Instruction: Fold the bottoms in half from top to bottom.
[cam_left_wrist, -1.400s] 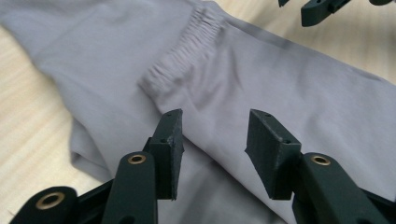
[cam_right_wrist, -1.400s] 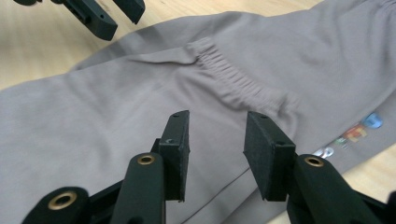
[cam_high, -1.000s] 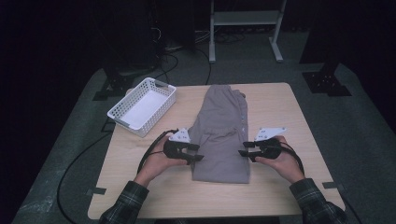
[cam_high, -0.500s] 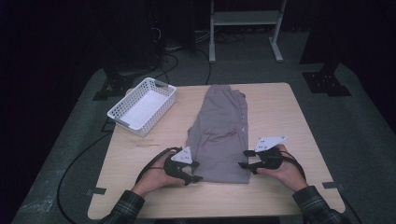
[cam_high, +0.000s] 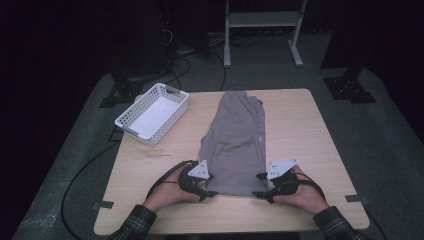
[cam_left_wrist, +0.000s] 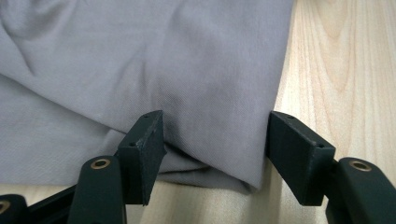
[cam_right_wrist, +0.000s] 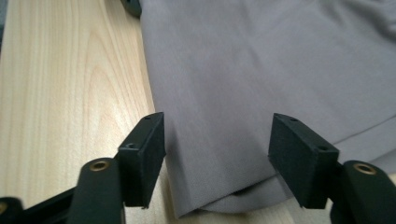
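Observation:
A grey garment (cam_high: 237, 145) lies folded lengthwise on the wooden table (cam_high: 300, 130). My left gripper (cam_high: 211, 185) rests at its near left corner and my right gripper (cam_high: 258, 185) at its near right corner. Both have just been opening. In the left gripper view the jaws (cam_left_wrist: 215, 140) stand apart over the cloth corner (cam_left_wrist: 163, 60), with the pads not pressing on it. In the right gripper view the jaws (cam_right_wrist: 217, 140) are likewise spread over the cloth's edge (cam_right_wrist: 271, 60), which lies flat and loose on the table.
A white slatted basket (cam_high: 152, 112) stands at the table's far left, with a black cable trailing off the left edge. Bare wood runs along both sides of the garment. Beyond the table, on the dark floor, are stand feet and a metal frame.
Both hands have moved toward the table's near edge, down to the garment's near corners. Both pairs of jaws have spread wider.

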